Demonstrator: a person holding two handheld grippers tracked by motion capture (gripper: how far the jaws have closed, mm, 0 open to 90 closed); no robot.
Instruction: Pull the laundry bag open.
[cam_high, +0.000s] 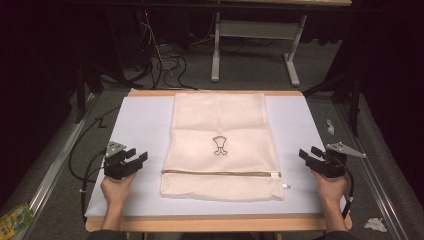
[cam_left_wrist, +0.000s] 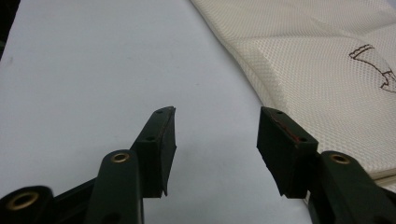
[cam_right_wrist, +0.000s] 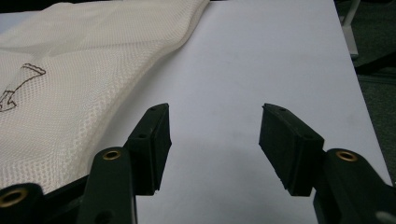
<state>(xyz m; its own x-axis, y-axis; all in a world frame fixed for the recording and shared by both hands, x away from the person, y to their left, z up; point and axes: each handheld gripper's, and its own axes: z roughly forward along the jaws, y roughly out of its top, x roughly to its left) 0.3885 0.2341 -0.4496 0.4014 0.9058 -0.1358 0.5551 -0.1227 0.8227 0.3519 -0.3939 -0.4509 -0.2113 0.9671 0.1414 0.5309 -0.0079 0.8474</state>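
A cream mesh laundry bag (cam_high: 220, 145) lies flat in the middle of the white table top (cam_high: 145, 125), with a small dark printed emblem (cam_high: 220, 145) on it and a zipper (cam_high: 220, 173) running across near its front edge. The zipper pull (cam_high: 286, 186) sticks out at the bag's right front corner. My left gripper (cam_high: 135, 157) rests left of the bag, open, nothing between its jaws. My right gripper (cam_high: 309, 152) rests right of the bag, open and empty too. The bag's mesh (cam_left_wrist: 327, 70) lies to the right of the left gripper (cam_left_wrist: 215, 135). The bag (cam_right_wrist: 70, 84) also lies to the left of the right gripper (cam_right_wrist: 215, 135).
The table's wooden edge (cam_high: 215, 223) runs along the front. Beyond the far edge stand a white table frame (cam_high: 255, 45) and loose cables (cam_high: 165, 60) on the floor. Scraps of paper (cam_high: 375, 225) lie on the floor at right, a green packet (cam_high: 15, 220) at left.
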